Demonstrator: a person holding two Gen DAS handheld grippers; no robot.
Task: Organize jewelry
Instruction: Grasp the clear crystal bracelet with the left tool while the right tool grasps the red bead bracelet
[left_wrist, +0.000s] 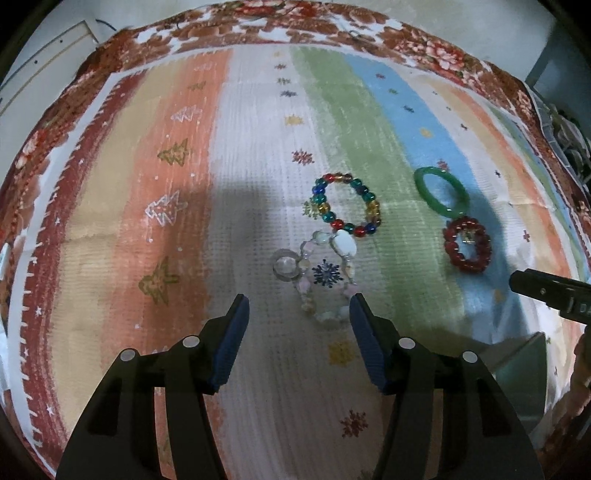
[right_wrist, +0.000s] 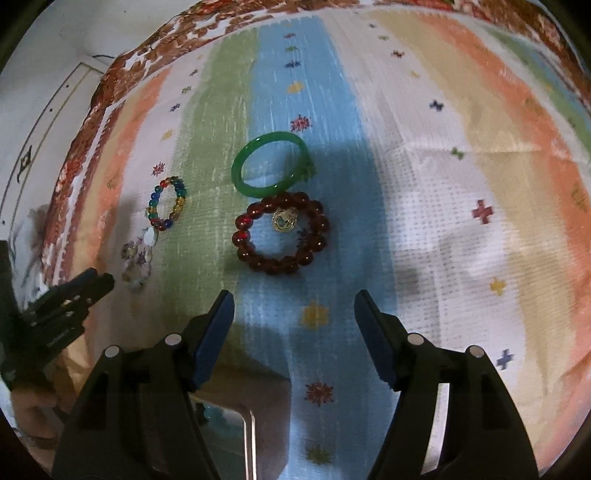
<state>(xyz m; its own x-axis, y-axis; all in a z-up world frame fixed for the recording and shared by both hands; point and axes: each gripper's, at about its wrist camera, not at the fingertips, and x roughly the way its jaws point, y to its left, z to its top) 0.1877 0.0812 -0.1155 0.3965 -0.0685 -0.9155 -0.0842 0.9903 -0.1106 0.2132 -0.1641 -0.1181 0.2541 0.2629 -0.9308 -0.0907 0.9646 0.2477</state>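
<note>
On the striped cloth (left_wrist: 258, 155) covering the worktop, four pieces lie loose, listed by their place relative to the green bangle (right_wrist: 271, 168).

Item 1: green bangle, smooth and rigid, flat on the blue stripe.
Item 2: dark red bead bracelet (right_wrist: 282, 236), touching the bangle's near edge; a small gold trinket (right_wrist: 282, 220) sits inside its ring.
Item 3: multicoloured bead bracelet (left_wrist: 347, 205), apart from the bangle, to its left in both views, on the white and green stripes.
Item 4: pale stone bracelet (left_wrist: 328, 277), just nearer than the multicoloured one and touching it, with a clear glass ring (left_wrist: 285, 264) at its left side.

Left tool (left_wrist: 299, 306): jaws apart, nothing held, poised over the near arc of the pale bracelet, whose beads lie by the right pad.
Right tool (right_wrist: 293, 304): jaws apart, empty, short of the red bracelet and lined up with it.

Handling note, as judgement: each tool appears to be approaching its own bracelet. Best to bring one pad inside the loop and one outside, pinching a single strand of beads. Lift the red one clear without dragging the bangle, and mind the trinket inside it. A reflective tray (right_wrist: 236, 443) at the near edge looks a likely destination.
</note>
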